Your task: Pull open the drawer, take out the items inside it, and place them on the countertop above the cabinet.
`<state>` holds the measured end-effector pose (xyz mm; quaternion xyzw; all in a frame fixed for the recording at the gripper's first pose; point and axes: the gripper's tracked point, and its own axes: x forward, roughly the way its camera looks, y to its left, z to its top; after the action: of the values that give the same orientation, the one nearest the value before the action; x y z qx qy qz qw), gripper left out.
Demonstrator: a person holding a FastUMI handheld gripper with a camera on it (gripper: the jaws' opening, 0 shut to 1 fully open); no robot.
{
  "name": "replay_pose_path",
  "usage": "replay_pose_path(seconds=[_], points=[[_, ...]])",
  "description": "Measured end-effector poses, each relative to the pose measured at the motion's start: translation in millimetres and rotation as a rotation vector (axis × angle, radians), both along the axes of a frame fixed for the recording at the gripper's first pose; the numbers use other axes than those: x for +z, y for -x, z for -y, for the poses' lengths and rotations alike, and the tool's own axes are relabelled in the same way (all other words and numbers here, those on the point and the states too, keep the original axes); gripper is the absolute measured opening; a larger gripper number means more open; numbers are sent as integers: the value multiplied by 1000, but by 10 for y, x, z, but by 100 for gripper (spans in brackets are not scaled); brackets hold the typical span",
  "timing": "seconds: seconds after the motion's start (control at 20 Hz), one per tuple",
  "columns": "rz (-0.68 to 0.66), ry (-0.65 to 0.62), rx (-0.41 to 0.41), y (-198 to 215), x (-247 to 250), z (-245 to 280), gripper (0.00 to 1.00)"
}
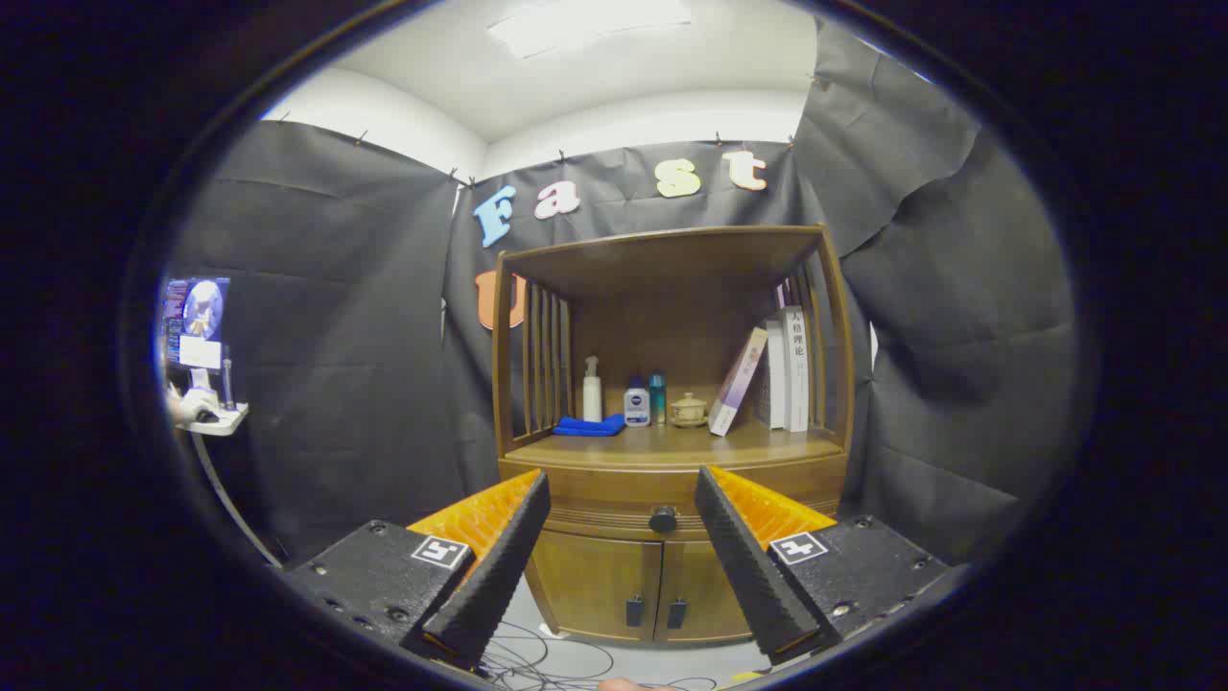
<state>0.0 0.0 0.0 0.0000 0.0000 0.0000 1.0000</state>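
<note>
Your gripper (pixel 622 537) is spread wide and holds nothing, well short of the cabinet (pixel 672 422). The drawer (pixel 672 504) is shut, its knob (pixel 663 519) framed between your fingers. Come in off-centre and you'll slip off that small knob. Bottles (pixel 624 398) and books (pixel 782 369) crowd the counter (pixel 672 446), so room is tight

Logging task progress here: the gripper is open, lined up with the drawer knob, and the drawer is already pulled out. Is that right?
Not quite. The gripper view shows the drawer shut, flush with the cabinet front. The rest holds: the gripper is open, with the drawer knob beyond and between its fingers.
</note>
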Motion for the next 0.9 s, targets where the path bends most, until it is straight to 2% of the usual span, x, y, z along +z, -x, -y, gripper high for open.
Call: replay_pose_path(seconds=[0.9], points=[[3, -16, -31, -63, -32, 109, 99]])
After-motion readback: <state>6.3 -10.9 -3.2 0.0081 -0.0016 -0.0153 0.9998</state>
